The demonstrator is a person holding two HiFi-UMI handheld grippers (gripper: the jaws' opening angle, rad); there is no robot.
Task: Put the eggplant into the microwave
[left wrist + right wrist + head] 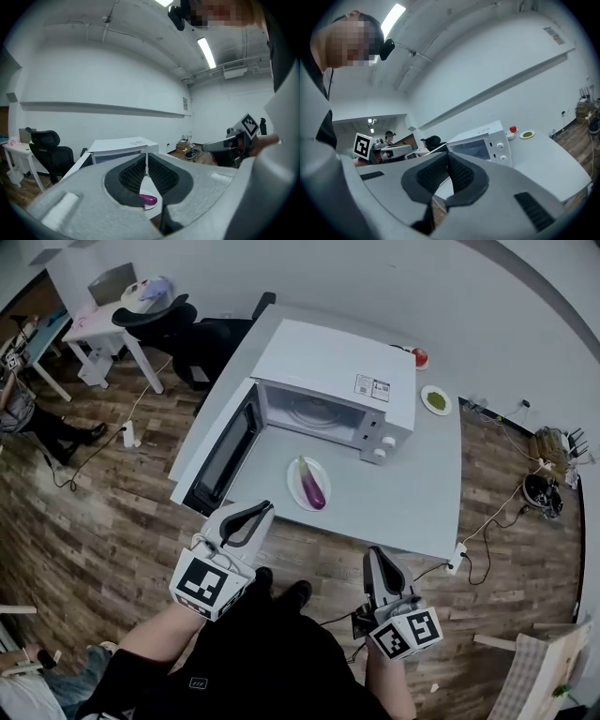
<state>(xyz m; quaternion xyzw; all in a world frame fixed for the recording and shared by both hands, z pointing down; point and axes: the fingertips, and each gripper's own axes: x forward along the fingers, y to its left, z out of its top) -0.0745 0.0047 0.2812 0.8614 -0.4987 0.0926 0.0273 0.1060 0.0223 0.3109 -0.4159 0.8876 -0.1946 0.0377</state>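
Observation:
A purple eggplant (311,486) lies on a small white plate (296,496) on the grey table (412,502), just in front of the white microwave (328,381). The microwave's door (225,451) hangs open to the left. My left gripper (259,510) is shut and empty, held off the table's front edge, left of the plate. In the left gripper view the eggplant (149,200) shows just beyond the closed left gripper (146,160). My right gripper (373,557) is also shut and empty, below the table's front edge, and in its own view the right gripper (449,160) faces the microwave (480,143).
A red fruit in a bowl (420,356) and a dish of something green (435,400) sit at the table's far right corner. A black office chair (178,329) stands behind the table at left. A power strip (457,559) and cables lie on the wooden floor at right.

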